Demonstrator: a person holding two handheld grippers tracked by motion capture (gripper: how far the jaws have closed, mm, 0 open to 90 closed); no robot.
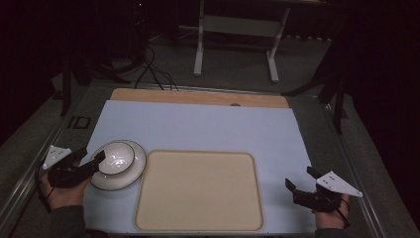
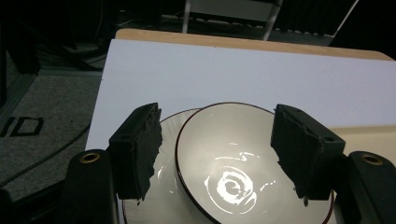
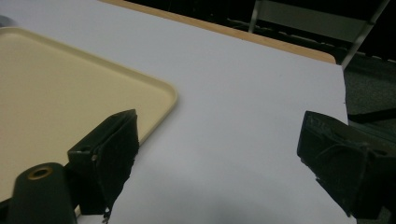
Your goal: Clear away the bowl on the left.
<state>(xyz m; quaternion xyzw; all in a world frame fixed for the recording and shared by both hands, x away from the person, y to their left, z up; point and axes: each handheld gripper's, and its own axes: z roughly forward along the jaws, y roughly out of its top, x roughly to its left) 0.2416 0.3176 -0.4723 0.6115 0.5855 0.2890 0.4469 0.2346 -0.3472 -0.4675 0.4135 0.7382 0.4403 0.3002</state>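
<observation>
Pale sheet (image 1: pixel 198 126) covering most of the wooden table (image 1: pixel 198 96), stretching ahead of both pairs of fingers and under them.

Beige tray (image 1: pixel 198 191) lying flat on that sheet between the 2 grippers: just right of the left fingers, well left of the right ones. Nearest rounded corner seen in the right gripper view (image 3: pixel 166 95) just beyond the left-hand finger there.

White plate (image 1: pixel 137 166) with a dark rim sitting on the sheet, close against the tray's left edge, directly in front of the left fingers.

White bowl (image 1: pixel 115 158), dark-rimmed and glossy inside, resting upright on the plate. Seen in the left gripper view (image 2: pixel 233 158) between the 2 fingers and slightly beyond them, its rim near both pads; contact not discernible from here.

Left gripper (image 1: pixel 91 161) held low in a hand at the table's left edge, pointing toward the bowl, fingers (image 2: pixel 137 149) spread wide apart, nothing clamped.

Right gripper (image 1: pixel 301 182) held in a hand at the table's right edge, well apart from the bowl and plate, pointing over bare sheet. Fingers (image 3: pixel 114 154) also set wide apart, with only pale sheet between them, gripping nothing.
</observation>
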